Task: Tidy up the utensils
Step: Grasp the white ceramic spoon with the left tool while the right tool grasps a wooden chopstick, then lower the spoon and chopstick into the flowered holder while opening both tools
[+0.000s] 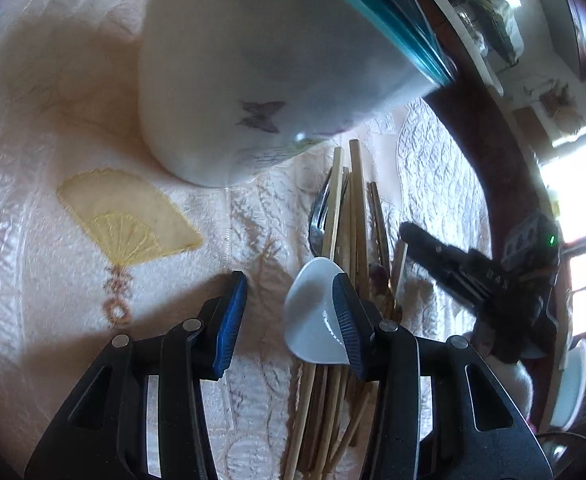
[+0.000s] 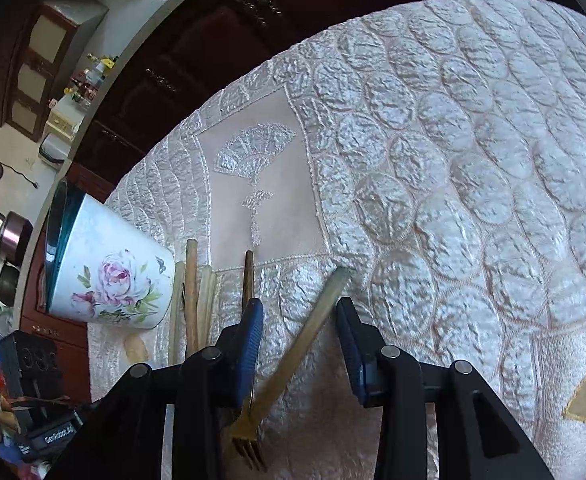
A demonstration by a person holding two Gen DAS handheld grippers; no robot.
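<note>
Two tools over one heap of utensils on the quilted surface (image 2: 433,168). Left tool (image 1: 289,316) hangs above bare cloth with its jaws spread and nothing between them; its right pad overlaps the white spoon (image 1: 313,316) in the left wrist view, but whether it touches I cannot tell. Spoon lies on top of the chopsticks (image 1: 353,208), which are bundled loosely with a steel fork (image 1: 319,216) poking out at the far end. Flowered cup (image 1: 253,60), teal rim, stands just beyond the heap, upright on the cloth, looming large at the top of the left wrist view. Right tool (image 2: 299,324) shows in the left wrist view as a dark shape to the right of the pile. In its own view its jaws stand apart around a pale stick (image 2: 305,344) that runs diagonally through the gap; pads not pressing on it. A brass fork (image 2: 249,440) lies under the left pad, tines toward the camera. Step in hand, by my reading: picking pieces off the heap to drop into the cup; nothing gripped yet. Next move likely calls for the right tool to centre on the stick and close, then lift clear without dragging the fork. Left tool would need to shift right to straddle the spoon.
</note>
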